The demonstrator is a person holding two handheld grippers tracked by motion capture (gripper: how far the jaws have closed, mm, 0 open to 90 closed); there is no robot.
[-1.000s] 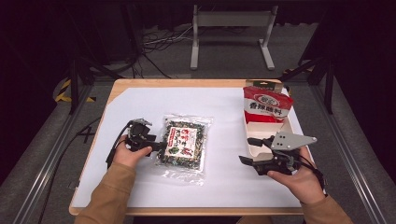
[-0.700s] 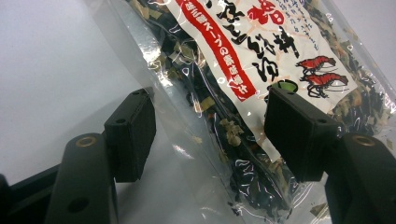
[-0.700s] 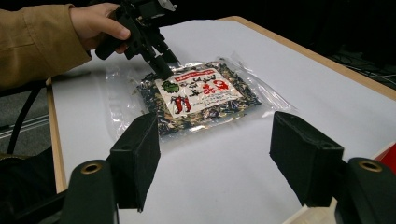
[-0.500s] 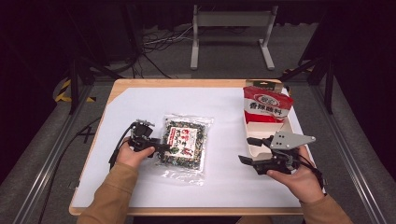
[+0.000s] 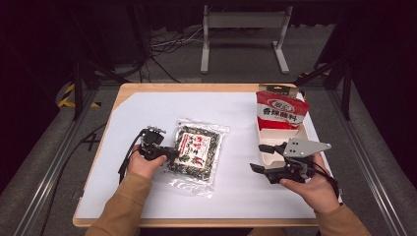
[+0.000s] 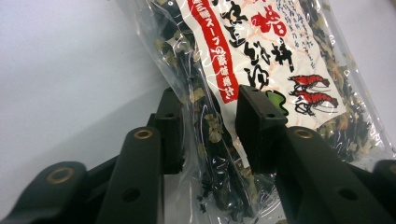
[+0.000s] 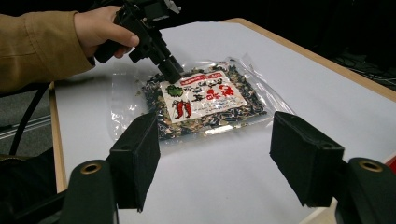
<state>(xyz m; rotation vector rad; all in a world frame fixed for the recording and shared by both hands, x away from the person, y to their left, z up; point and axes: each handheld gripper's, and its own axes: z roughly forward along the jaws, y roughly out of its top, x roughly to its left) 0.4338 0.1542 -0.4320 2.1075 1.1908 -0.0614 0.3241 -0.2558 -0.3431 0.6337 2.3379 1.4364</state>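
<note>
Left gripper point(image 5: 173, 154): jaws just closing, now pinching seaweed packet point(image 5: 196, 152) at its left edge. Right gripper point(image 5: 262, 158): jaws apart, empty. Packet flat mid-table, long axis near-to-far, slightly tilted; Japanese label, two red shrimps.

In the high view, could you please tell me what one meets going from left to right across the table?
Left gripper → clear packet of dried seaweed with a shrimp label → right gripper. The white tray and red bag overlap the right gripper, so I leave them out.
</note>
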